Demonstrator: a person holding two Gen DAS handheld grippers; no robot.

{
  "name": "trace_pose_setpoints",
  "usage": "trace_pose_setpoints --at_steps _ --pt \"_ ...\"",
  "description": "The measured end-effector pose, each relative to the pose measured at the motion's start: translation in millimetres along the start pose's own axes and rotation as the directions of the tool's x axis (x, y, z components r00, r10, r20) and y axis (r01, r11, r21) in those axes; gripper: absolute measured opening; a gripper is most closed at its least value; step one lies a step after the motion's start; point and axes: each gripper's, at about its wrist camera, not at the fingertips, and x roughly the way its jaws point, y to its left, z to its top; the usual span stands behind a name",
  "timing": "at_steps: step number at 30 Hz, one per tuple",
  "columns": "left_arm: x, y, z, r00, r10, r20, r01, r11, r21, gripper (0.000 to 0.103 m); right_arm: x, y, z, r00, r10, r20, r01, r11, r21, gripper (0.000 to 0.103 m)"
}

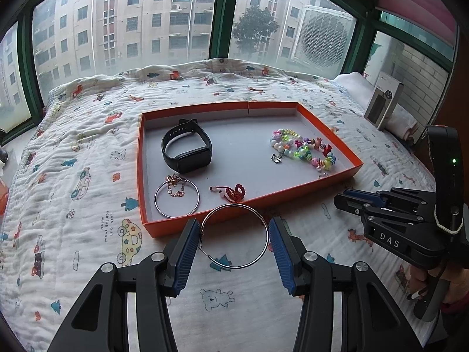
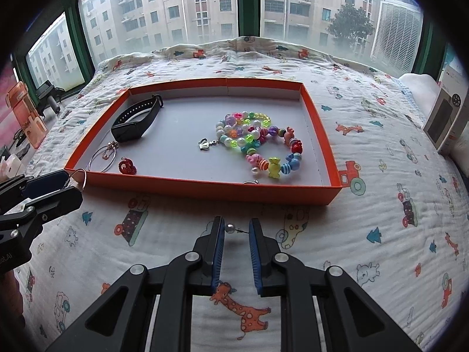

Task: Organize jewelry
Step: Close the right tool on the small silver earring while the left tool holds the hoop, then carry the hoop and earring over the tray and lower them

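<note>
- The left gripper (image 1: pixel 234 242) clamps a big silver hoop (image 1: pixel 234 236) by its sides, just short of the orange tray (image 1: pixel 249 202); lift it over the near wall, then let go low.
- The right gripper (image 2: pixel 236 230) pinches a pearl stud (image 2: pixel 229 228) at its narrowest; keep that squeeze gentle.
- In the tray: one black watch (image 1: pixel 187 146), one hoop (image 1: pixel 176 198), one red knot (image 1: pixel 239 192), a beaded heap (image 1: pixel 304 151).

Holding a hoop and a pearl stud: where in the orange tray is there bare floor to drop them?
Orange tray: open grey floor runs down the middle, between the black watch and the bead bracelets, back to the far wall. The near-left corner is crowded: silver hoop, red knot charm. A small ring lies at the near wall.
</note>
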Motion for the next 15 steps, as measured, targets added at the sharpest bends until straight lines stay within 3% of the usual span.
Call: trace_pose_setpoints --at_steps 15 --pt "-28.1 -12.8 18.3 0.998 0.026 0.062 -0.026 1.000 0.008 0.052 -37.1 -17.0 15.3 0.996 0.024 0.087 -0.025 1.000 0.006 0.020"
